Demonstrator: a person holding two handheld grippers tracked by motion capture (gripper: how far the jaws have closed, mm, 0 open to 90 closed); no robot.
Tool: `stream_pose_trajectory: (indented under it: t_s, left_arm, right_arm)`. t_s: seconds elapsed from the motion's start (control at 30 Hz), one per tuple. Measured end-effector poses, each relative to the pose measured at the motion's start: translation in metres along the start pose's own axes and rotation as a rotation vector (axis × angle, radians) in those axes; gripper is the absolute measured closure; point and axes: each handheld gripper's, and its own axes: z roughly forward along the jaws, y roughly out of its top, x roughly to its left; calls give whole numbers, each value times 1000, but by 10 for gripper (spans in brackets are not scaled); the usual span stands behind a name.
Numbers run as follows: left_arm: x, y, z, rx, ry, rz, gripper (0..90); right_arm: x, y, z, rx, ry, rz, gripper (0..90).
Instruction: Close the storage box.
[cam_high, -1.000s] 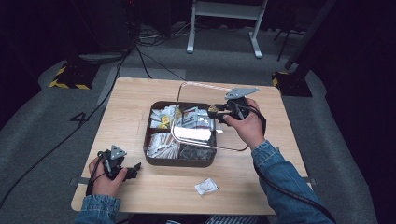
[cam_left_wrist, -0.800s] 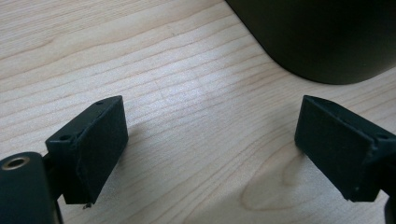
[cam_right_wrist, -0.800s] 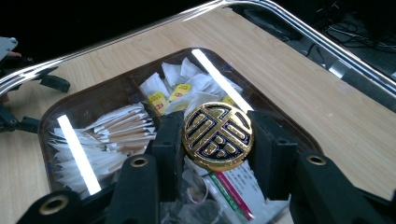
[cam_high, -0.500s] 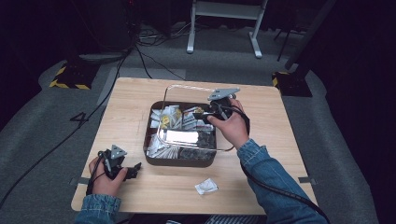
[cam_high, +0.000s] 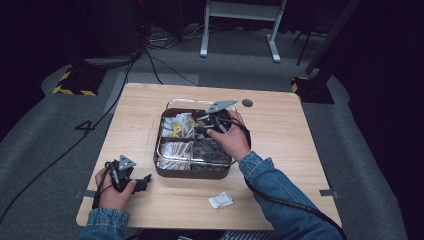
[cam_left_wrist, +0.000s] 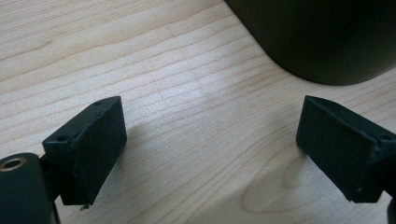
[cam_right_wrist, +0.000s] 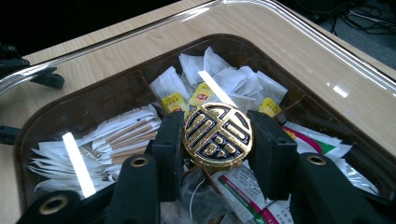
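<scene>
Clear plastic forms the lid (cam_high: 172, 107) that we note in the high view, held by its gold knob over the dark compartment tray (cam_high: 192, 172) on the worktop (cam_high: 280, 145). We record the right gripper (cam_high: 209, 121) above the tray's middle. The left gripper (cam_high: 142, 181) rests low beside the tray's near left corner, and a small white packet (cam_high: 220, 200) lies apart in front of the tray.

Left gripper view: we find the fingers (cam_left_wrist: 86, 151) spread wide with bare worktop between them, grasping nothing.

Right gripper view: we find the fingers (cam_right_wrist: 168, 149) clenched on either side of the gold knob (cam_right_wrist: 217, 135), with tea bags (cam_right_wrist: 224, 77) and wrapped picks (cam_right_wrist: 123, 133) in the compartments beneath the lid's transparent pane.

We judge the lid aligned over the tray but not confirmed seated; lowering, release and withdrawal remain.
</scene>
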Motion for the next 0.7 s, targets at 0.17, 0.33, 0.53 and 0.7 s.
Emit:
stream_pose_trajectory:
  t_s: [0.17, 0.33, 0.53, 0.7]
  left_arm:
    - [0, 0, 0, 0, 0, 0, 89]
    - [0, 0, 0, 0, 0, 0, 89]
    - [0, 0, 0, 0, 0, 0, 89]
    - [0, 0, 0, 0, 0, 0, 88]
  right_arm:
    - [2, -2, 8, 11, -2, -5, 589]
    - [4, -6, 20, 25, 3, -8, 589]
    - [7, -9, 28, 34, 9, -11, 589]
    - [8, -13, 35, 45, 14, -13, 589]
